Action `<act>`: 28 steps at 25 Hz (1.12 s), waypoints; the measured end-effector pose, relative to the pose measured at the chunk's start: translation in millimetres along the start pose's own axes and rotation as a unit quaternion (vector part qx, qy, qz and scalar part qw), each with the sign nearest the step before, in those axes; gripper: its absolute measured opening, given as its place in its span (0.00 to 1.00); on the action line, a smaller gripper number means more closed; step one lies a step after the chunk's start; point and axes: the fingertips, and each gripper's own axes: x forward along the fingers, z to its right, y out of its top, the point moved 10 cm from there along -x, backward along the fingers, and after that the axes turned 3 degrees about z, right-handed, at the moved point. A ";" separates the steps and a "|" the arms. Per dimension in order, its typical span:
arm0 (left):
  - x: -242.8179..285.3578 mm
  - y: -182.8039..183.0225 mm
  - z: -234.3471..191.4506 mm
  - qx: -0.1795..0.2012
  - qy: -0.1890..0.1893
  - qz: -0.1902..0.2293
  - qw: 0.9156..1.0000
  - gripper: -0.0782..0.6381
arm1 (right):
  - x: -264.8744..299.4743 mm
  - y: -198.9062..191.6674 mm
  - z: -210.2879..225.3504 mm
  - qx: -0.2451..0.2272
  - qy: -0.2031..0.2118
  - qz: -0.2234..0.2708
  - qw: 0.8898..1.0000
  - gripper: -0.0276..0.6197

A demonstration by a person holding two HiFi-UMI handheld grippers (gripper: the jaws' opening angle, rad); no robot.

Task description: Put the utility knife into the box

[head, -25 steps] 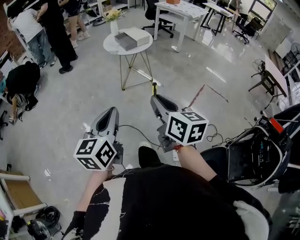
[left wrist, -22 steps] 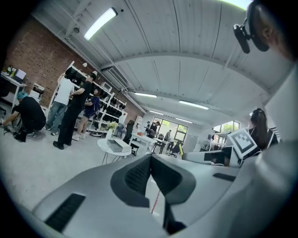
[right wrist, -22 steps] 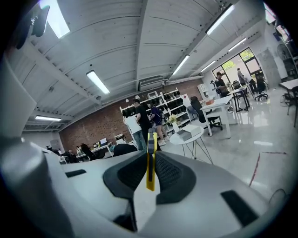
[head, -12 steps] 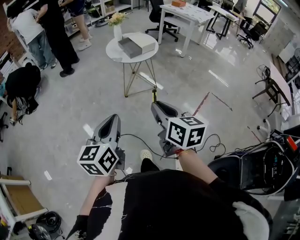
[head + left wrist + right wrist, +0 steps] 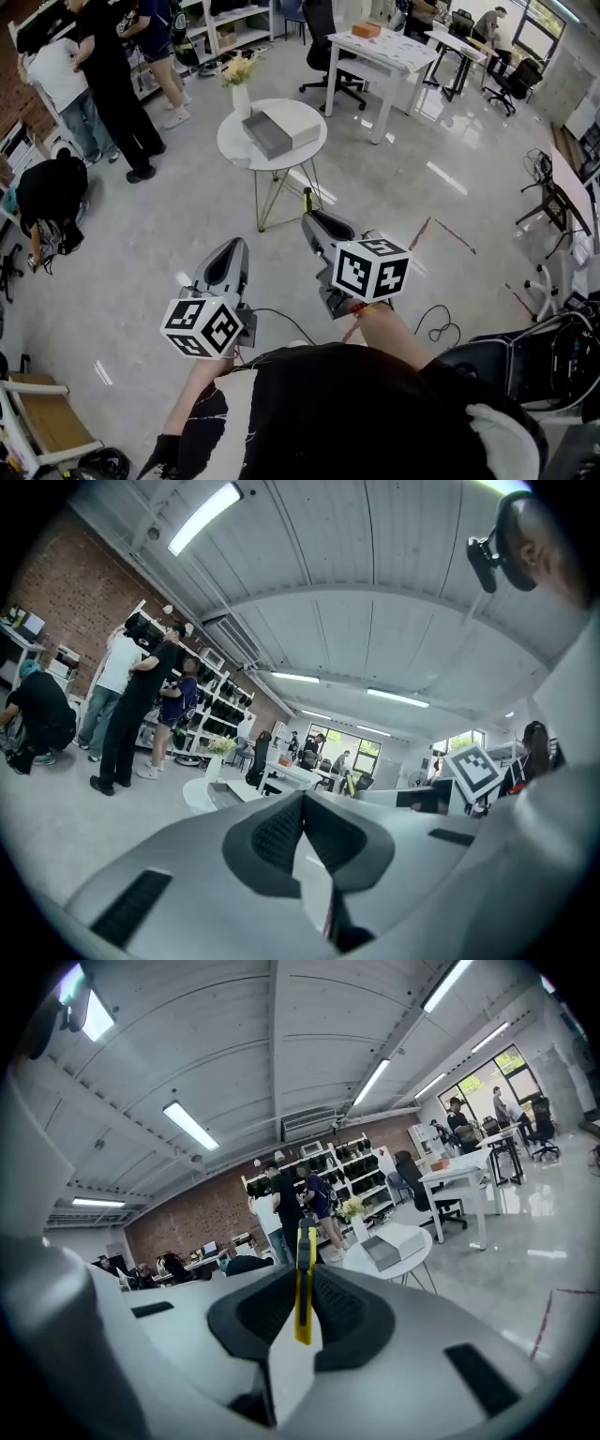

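The yellow utility knife [image 5: 304,1283] stands upright between the pads of my right gripper [image 5: 302,1309], which is shut on it. In the head view its tip [image 5: 307,198] pokes out past the right gripper [image 5: 312,218]. The box [image 5: 279,128], grey and white with its top open, lies on a round white table [image 5: 244,148] some way ahead on the floor. In the right gripper view the box [image 5: 382,1252] shows just right of the knife. My left gripper [image 5: 231,251] is held level beside the right one, its pads [image 5: 281,829] pressed together with nothing between them.
A vase of flowers [image 5: 240,84] stands on the round table beside the box. People stand and crouch at the far left [image 5: 103,75]. White desks [image 5: 389,52] and office chairs lie beyond. Cables [image 5: 441,328] trail on the floor at the right, by a black machine [image 5: 553,366].
Both grippers have moved forward together toward the round table, which now sits lower and nearer in the head view. The knife stays in the right gripper's hold.
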 end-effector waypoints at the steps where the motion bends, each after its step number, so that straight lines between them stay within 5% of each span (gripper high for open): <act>1: 9.9 2.5 -3.9 0.002 0.000 0.002 1.000 0.12 | 8.6 5.5 5.4 -0.001 0.002 0.002 1.000 0.13; 9: 62.0 19.7 -26.7 0.013 0.009 0.020 1.000 0.12 | 54.8 39.6 30.0 -0.017 0.018 0.019 1.000 0.13; 19: 68.1 -5.0 -61.6 -0.019 0.033 0.008 0.999 0.12 | 95.0 2.7 45.9 -0.001 0.031 -0.037 0.999 0.13; 28: 122.5 10.2 -113.4 -0.023 0.015 -0.022 0.999 0.12 | 161.0 12.5 55.6 0.010 0.012 -0.053 0.998 0.13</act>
